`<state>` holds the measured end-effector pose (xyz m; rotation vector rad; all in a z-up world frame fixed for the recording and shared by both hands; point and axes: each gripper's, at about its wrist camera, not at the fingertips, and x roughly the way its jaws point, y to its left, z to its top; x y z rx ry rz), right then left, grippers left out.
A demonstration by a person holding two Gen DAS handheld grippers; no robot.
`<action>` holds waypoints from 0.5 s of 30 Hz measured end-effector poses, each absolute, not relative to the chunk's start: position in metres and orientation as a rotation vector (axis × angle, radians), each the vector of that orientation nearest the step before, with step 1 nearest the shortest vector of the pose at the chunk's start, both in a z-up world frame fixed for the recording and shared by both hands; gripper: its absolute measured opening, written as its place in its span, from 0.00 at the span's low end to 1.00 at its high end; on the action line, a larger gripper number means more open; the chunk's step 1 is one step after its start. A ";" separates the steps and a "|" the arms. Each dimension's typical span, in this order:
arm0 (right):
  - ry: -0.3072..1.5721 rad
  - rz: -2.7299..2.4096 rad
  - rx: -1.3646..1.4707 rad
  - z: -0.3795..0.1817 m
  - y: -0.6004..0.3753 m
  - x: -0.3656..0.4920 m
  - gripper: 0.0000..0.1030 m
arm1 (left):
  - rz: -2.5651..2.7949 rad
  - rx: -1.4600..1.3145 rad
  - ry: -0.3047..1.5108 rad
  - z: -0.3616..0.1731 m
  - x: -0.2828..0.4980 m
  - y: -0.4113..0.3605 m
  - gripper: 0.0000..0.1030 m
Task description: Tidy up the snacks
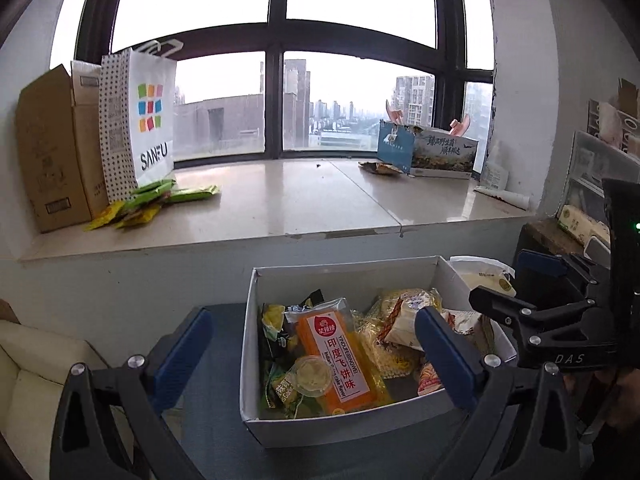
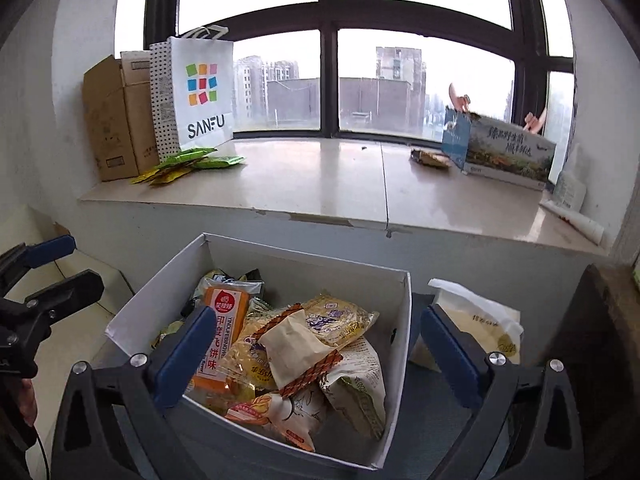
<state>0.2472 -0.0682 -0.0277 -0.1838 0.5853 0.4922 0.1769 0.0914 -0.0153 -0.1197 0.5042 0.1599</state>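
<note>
1. Both claws hang wide apart and hold nothing. The left claw point(image 1: 316, 348) sits over the left half of the white box point(image 1: 348, 428); the right claw point(image 2: 316, 348) sits over its right wall. The snacks to be sorted are heaped in this box, near the cameras and below the window ledge point(image 1: 280, 208).

2. The heap is loose and overlapping. Closing on the orange packet point(image 1: 336, 356) could also pinch the small round cup point(image 1: 314, 376) lying on its near end, or drag the dark green bags point(image 1: 280, 392) beside it.

3. In the right wrist view a beige wrapper point(image 2: 296, 344) lies across the yellow noodle packs point(image 2: 340, 316). A careless grab there would likely lift two things, and one may drop outside the box.

4. The right claw straddles the box's right wall point(image 2: 404, 320). Closing or pushing down from here could clamp the cardboard or tip the box.

5. The two claws are close together; the right one shows at the right edge of the left view. Reaching for the same packet risks a knock.

6. The wrappers look slick and puffy, so a shallow grip may slide off.

7. The green packets point(image 1: 160, 200) on the far left of the ledge lie near its edge; a packet set down hard beside them could push some off.
</note>
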 end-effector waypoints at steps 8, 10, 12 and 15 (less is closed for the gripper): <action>0.555 0.560 -0.128 0.000 -0.101 0.184 1.00 | 0.051 -0.191 0.481 0.009 0.111 0.063 1.00; 0.538 0.569 -0.124 0.003 -0.112 0.164 1.00 | 0.049 -0.194 0.475 0.014 0.094 0.055 1.00; 0.542 0.582 -0.106 0.005 -0.124 0.144 1.00 | 0.075 -0.188 0.478 0.015 0.077 0.046 1.00; 0.541 0.598 -0.061 0.009 -0.142 0.112 1.00 | 0.074 -0.190 0.497 0.014 0.057 0.036 1.00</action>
